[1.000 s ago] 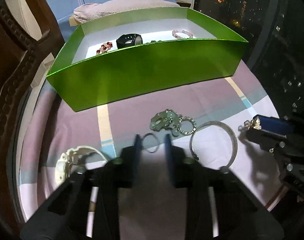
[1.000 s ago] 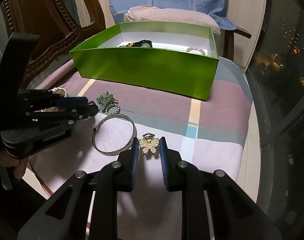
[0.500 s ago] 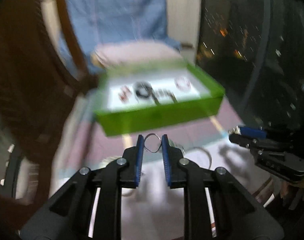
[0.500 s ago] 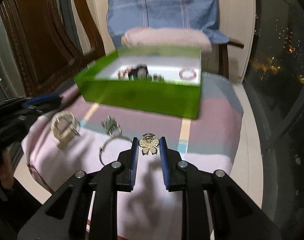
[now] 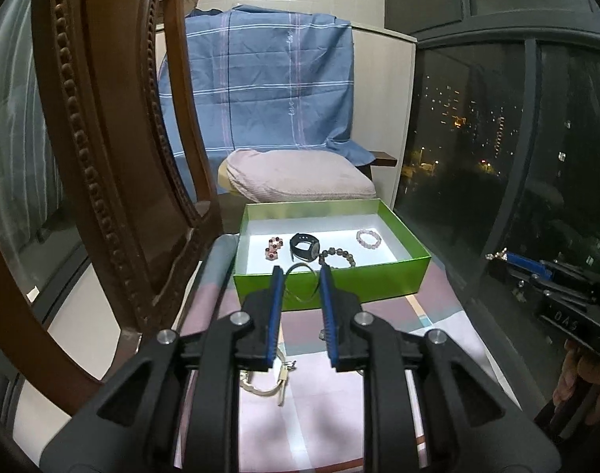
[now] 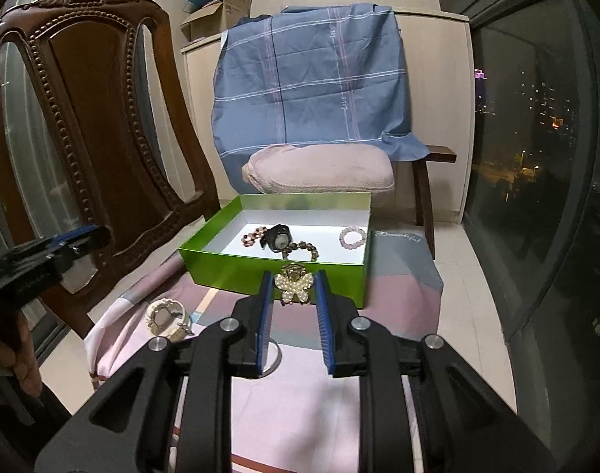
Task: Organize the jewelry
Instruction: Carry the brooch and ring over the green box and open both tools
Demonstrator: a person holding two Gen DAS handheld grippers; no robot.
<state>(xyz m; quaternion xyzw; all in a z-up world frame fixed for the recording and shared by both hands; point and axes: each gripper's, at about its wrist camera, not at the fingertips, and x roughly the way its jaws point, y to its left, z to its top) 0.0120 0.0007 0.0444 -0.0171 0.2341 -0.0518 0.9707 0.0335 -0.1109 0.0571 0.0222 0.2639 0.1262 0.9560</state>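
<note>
**Both grippers hold a piece in front of the green box**

The left gripper (image 5: 301, 276) is raised above the cloth, its two blue-padded fingers pinching a thin silver ring (image 5: 303, 282) between the tips. Just beyond those tips sits the green box (image 5: 339, 282), open on top. On its white floor lie a red bead bracelet (image 5: 272, 247), a black watch (image 5: 304, 247), a dark bead bracelet (image 5: 336, 257) and, farther right, a pink bead bracelet (image 5: 368, 239). Below and behind the left fingers a cream watch (image 5: 260, 384) rests on the pink striped cloth (image 5: 438, 339).

The right gripper (image 6: 293, 287) is clamped on a pearl butterfly brooch (image 6: 294, 284), held upright between its tips, with the box's near wall directly ahead. Off to its left, low on the cloth, the cream watch shows again. A carved wooden chair (image 6: 83, 118) stands to the far left of both.
</note>
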